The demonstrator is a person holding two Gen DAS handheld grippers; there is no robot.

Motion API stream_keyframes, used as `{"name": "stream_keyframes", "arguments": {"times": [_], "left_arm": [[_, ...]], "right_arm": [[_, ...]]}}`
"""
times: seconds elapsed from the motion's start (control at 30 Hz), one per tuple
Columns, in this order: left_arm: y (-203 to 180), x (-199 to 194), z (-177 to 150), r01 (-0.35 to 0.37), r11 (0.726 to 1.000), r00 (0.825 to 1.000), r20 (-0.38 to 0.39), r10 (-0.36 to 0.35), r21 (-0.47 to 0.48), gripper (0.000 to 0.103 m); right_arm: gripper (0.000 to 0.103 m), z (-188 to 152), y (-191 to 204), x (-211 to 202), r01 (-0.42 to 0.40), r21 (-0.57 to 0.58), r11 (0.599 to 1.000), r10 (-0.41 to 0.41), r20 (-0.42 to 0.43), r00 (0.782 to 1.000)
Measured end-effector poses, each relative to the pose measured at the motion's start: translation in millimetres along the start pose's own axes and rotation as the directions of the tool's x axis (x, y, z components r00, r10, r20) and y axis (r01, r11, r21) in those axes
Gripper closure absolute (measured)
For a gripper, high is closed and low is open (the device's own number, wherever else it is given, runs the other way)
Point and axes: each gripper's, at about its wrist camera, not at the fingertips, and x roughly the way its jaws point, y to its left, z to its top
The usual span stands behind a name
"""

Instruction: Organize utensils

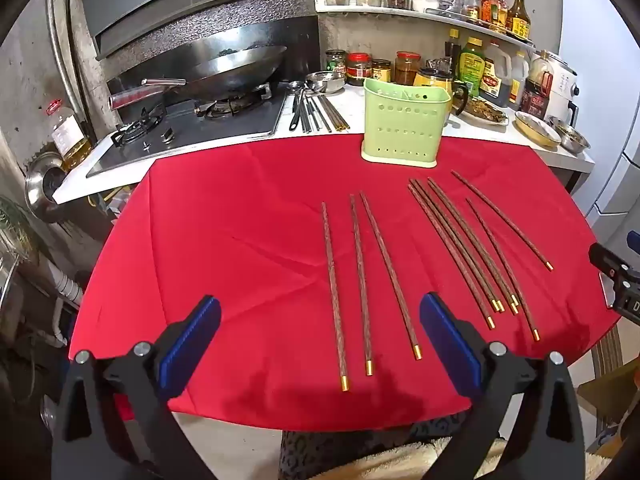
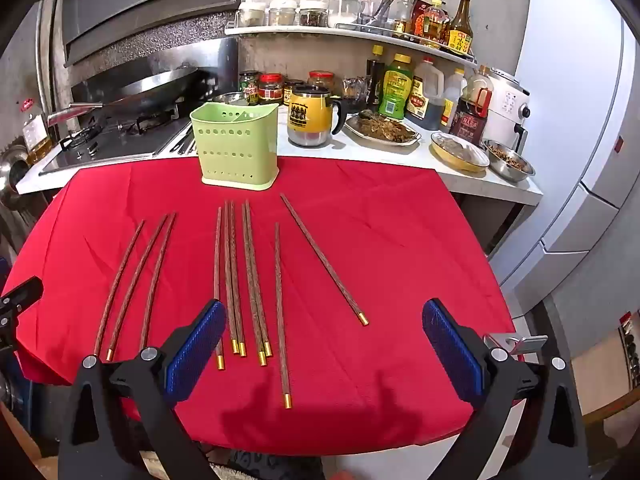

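Beside the stove and counter, a table under a red cloth [image 1: 240,220] bore ten dark wooden chopsticks with gold tips [image 2: 234,276], all lying loose. Behind them the pale green perforated plastic utensil holder [image 2: 236,148] looked empty, so sorting had seemingly not begun. Both the left gripper [image 1: 320,320] and right gripper [image 2: 324,322] hovered wide open, holding nothing.

Landmark: gas hob [image 1: 192,128], back left. Wok [image 1: 236,68] on its burner. Oil bottle [image 1: 68,132] left of it. Yellow mug [image 2: 312,118], plate of food [image 2: 384,128], yellow dish [image 2: 460,150], steel bowl [image 2: 510,164] along the counter right of it. Jar shelf [image 2: 352,32] above right.
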Motion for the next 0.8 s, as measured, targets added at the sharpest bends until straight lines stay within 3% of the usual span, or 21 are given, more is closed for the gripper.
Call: {"name": "stream_keyframes", "arguments": {"times": [0.33,0.4,0.8], "left_arm": [[-8,-6,-2,0.021,0.999,1.000,0.008,-0.021,0.029,0.006],[-1,-1,0,0.004,1.000,1.000,-0.005,-0.004,-0.006,0.006],[10,0,-2,0.004,1.000,1.000,-0.003,-0.004,-0.006,0.006]], "right_arm": [[0.006,1,-1,-1,-0.004,0.003,1.000,0.004,0.005,1.000],[0.006,0,-2,0,-0.002,0.003,1.000,0.002,0.005,1.000],[0.006,1,-6,-3,-0.004,0.010,1.000,0.004,0.007,1.000]]}}
